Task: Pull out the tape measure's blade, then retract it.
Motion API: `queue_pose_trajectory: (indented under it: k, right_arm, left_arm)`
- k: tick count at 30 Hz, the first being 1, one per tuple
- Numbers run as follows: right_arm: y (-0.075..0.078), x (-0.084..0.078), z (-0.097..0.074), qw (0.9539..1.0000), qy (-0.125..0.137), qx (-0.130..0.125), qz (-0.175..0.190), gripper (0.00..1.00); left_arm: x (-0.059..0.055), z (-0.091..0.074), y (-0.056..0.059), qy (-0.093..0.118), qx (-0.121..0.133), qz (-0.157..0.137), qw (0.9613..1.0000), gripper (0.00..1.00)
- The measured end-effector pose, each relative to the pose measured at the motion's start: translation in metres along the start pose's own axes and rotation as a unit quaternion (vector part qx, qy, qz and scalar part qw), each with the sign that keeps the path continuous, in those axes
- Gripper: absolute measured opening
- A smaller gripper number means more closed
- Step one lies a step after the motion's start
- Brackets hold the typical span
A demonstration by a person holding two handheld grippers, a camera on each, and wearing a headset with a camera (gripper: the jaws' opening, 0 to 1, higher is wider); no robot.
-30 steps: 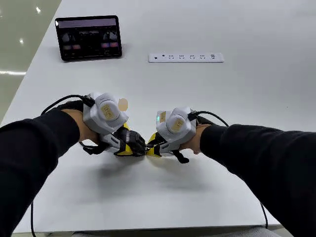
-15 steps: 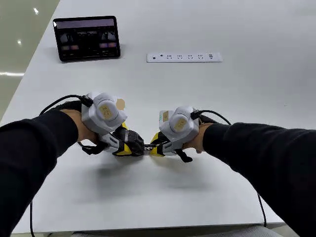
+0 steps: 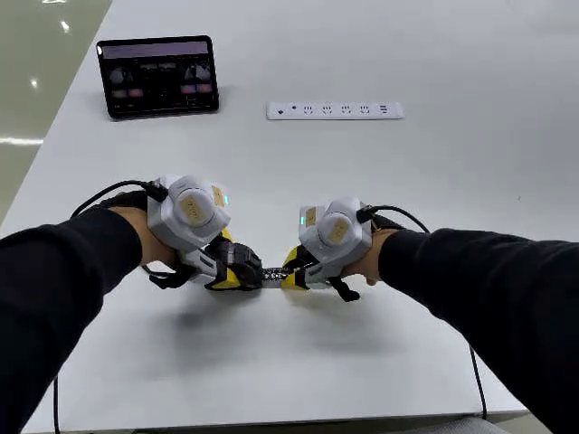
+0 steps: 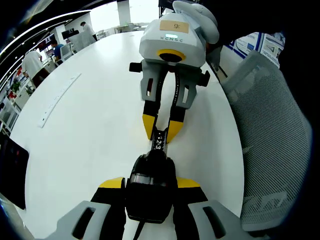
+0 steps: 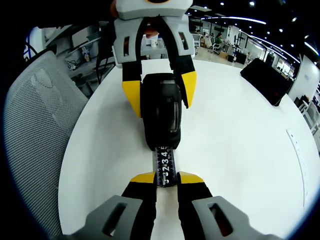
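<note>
A black tape measure case (image 3: pixel 242 265) sits just above the white table (image 3: pixel 380 344), with my left gripper (image 3: pixel 231 269) shut on its sides. In the left gripper view the case (image 4: pixel 150 187) fills the space between my yellow-tipped jaws. A short length of black blade (image 4: pixel 159 142) with white numbers runs from it to my right gripper (image 4: pixel 160 131). My right gripper (image 5: pixel 165 178) is shut on the blade (image 5: pixel 164 162), a few centimetres from the case (image 5: pixel 161 110). The two grippers face each other near the table's front edge, the right gripper (image 3: pixel 294 274) to the right.
A tablet (image 3: pixel 159 74) stands propped at the far left of the table, and a white power strip (image 3: pixel 334 110) lies at the far middle. A grey mesh chair (image 4: pixel 270 125) stands beside the table's near edge. Cables trail from both grippers.
The right gripper has drawn away to the right, and a short stretch of blade now shows between it and the case. The left gripper has stayed nearly still.
</note>
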State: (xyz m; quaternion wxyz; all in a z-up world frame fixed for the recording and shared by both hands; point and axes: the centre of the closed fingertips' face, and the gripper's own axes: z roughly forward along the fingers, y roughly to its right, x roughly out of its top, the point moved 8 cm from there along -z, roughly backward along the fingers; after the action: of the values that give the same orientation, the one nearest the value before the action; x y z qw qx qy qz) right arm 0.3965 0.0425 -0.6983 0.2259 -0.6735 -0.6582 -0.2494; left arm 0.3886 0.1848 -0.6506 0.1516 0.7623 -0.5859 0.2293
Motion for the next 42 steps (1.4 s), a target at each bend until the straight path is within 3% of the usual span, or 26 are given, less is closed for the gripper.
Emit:
queue_pose_trajectory:
  k: [42]
  right_arm:
    - [0.003, -0.027, -0.024, 0.9998, -0.008, -0.01, 0.018, 0.11]
  left_arm:
    - [0.0, 0.002, -0.001, 0.004, 0.007, -0.005, 1.0, 0.32]
